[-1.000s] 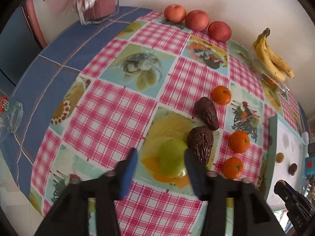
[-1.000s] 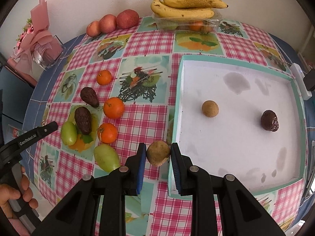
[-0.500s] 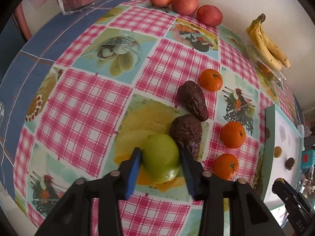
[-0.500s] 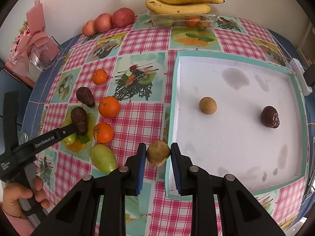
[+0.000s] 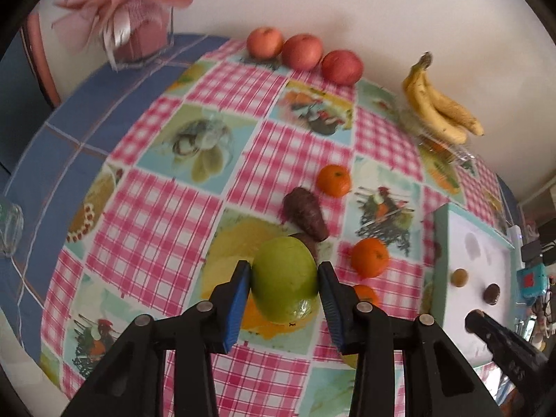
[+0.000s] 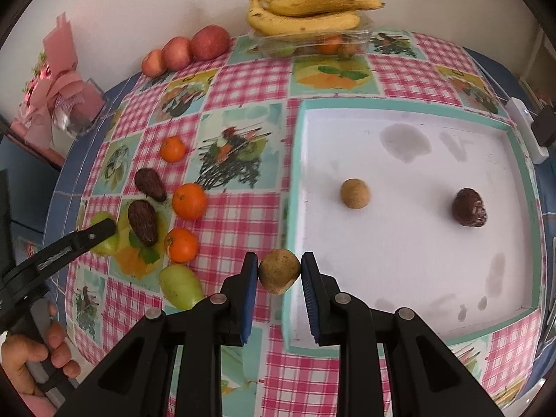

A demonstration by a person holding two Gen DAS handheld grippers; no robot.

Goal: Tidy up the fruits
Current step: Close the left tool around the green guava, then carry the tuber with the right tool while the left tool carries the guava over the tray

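My left gripper (image 5: 284, 278) is shut on a green mango (image 5: 285, 279), held just above the checked tablecloth. In the right wrist view that mango (image 6: 104, 234) shows partly behind the left gripper's finger. My right gripper (image 6: 280, 271) is shut on a brown kiwi (image 6: 279, 270), held at the left rim of the white tray (image 6: 295, 173). A second kiwi (image 6: 354, 193) and a dark avocado (image 6: 469, 207) lie in the tray. Two dark avocados (image 6: 142, 222) (image 6: 150, 185), three mandarins (image 6: 189, 201) and another green mango (image 6: 180, 285) lie on the cloth.
Three red apples (image 6: 194, 48) line the wall at the back. Bananas (image 6: 312, 10) lie on a clear plastic box of fruit. A pink gift box (image 6: 66, 104) stands at the left. A white device (image 6: 524, 128) lies beyond the tray's right rim.
My left gripper moved forward around the green mango, closed on it and lifted it slightly. My right gripper keeps the kiwi and stays almost still by the tray rim.
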